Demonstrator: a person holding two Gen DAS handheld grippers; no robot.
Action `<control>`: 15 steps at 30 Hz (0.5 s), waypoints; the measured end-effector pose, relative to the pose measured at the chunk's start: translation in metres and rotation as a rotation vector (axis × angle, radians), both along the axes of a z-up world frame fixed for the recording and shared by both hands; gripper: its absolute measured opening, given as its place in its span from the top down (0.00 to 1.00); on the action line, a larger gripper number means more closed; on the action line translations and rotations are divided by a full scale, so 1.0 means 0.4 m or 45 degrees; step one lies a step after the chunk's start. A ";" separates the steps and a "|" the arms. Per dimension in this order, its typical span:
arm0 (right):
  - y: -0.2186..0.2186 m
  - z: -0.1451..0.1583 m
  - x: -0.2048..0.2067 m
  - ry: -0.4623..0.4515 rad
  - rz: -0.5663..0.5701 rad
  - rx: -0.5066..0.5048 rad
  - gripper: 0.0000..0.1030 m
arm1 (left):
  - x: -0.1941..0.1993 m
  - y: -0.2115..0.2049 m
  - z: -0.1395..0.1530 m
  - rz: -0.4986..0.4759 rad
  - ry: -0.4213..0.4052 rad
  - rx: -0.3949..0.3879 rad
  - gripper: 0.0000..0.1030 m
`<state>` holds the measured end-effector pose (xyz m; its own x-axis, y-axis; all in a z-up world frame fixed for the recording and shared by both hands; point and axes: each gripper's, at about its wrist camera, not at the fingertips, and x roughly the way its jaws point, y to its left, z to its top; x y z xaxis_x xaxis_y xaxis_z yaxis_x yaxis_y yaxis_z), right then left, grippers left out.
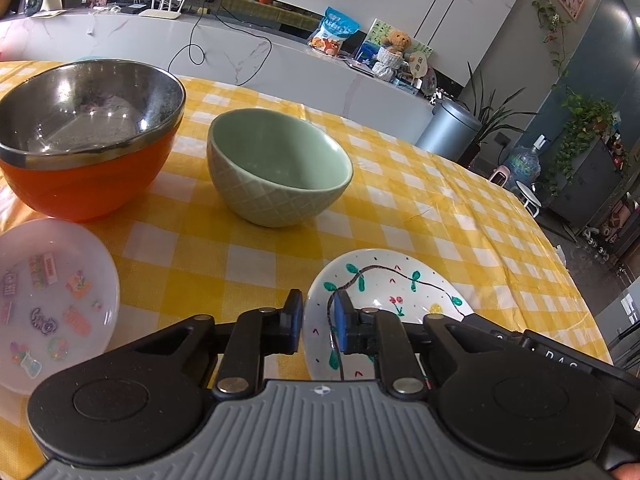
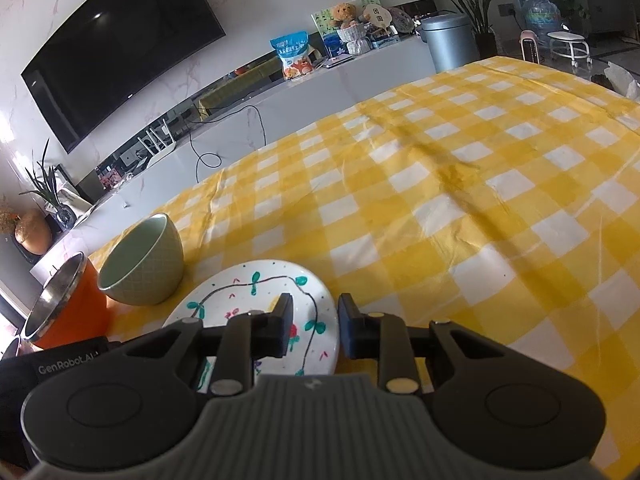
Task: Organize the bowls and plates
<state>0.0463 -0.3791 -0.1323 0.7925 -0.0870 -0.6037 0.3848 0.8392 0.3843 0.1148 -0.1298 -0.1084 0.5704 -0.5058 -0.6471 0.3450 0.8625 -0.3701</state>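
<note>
left gripper (image 1: 318, 320) jaws slightly apart, straddling the near-left rim of the painted plate (image 1: 384, 296); pads look just off the rim, no clear pinch. right gripper (image 2: 314, 326) same story on the plate's right edge: small gap, rim between the jaws, not clearly pressed. so both tongs sit at opposite sides of one plate, nothing lifted as far as i can see.

outward: green bowl (image 1: 276, 168) just behind the plate, upright, empty. orange bowl (image 1: 88, 132) with steel inside stands beside it to the left, apart from it. sticker plate (image 1: 52, 308) near the left edge, in front of the orange bowl.

progress, my read: early. nothing stacked, all four pieces lie separate; plates still to be piled together, bowls still to be nested.

surface: yellow checked tablecloth (image 2: 460, 208), wrinkled, a faint stain line across it. room: marble counter (image 1: 240, 52) behind, television (image 2: 120, 44) on the wall, snack bag, teddy bear, bin, water jug, plants.
</note>
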 end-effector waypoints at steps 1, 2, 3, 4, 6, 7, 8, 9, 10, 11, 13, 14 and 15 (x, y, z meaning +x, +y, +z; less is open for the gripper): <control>-0.001 -0.002 -0.003 0.001 -0.007 -0.002 0.86 | -0.001 0.000 0.000 -0.001 -0.004 0.002 0.83; -0.004 -0.003 -0.005 -0.002 -0.011 0.003 0.88 | -0.001 0.000 0.000 -0.001 -0.006 0.001 0.84; -0.008 -0.004 -0.007 -0.006 -0.014 0.016 0.88 | -0.001 0.002 -0.001 0.002 -0.004 -0.003 0.84; -0.009 -0.005 -0.008 -0.007 -0.017 0.024 0.89 | -0.002 0.005 -0.001 0.006 0.002 -0.009 0.84; -0.005 -0.001 -0.007 0.001 -0.019 0.022 0.89 | -0.003 0.010 0.002 0.015 0.016 -0.013 0.84; -0.002 0.001 -0.008 0.006 -0.017 0.022 0.89 | -0.007 0.015 0.004 0.018 0.018 -0.013 0.84; 0.002 0.001 -0.011 0.008 -0.017 0.031 0.89 | -0.011 0.023 0.006 0.023 0.018 -0.015 0.84; 0.004 0.002 -0.014 0.010 -0.017 0.045 0.89 | -0.016 0.032 0.009 0.029 0.020 -0.020 0.84; 0.006 0.002 -0.018 0.011 -0.016 0.059 0.89 | -0.021 0.044 0.013 0.039 0.026 -0.031 0.84; 0.009 0.002 -0.023 0.012 -0.015 0.073 0.89 | -0.026 0.055 0.016 0.046 0.033 -0.043 0.84; 0.023 0.002 -0.036 0.016 -0.011 0.094 0.90 | -0.037 0.078 0.025 0.055 0.045 -0.059 0.84; 0.032 0.003 -0.044 0.019 -0.007 0.102 0.90 | -0.044 0.088 0.029 0.059 0.050 -0.060 0.84; 0.040 0.004 -0.052 0.023 -0.002 0.111 0.90 | -0.053 0.098 0.034 0.064 0.055 -0.064 0.84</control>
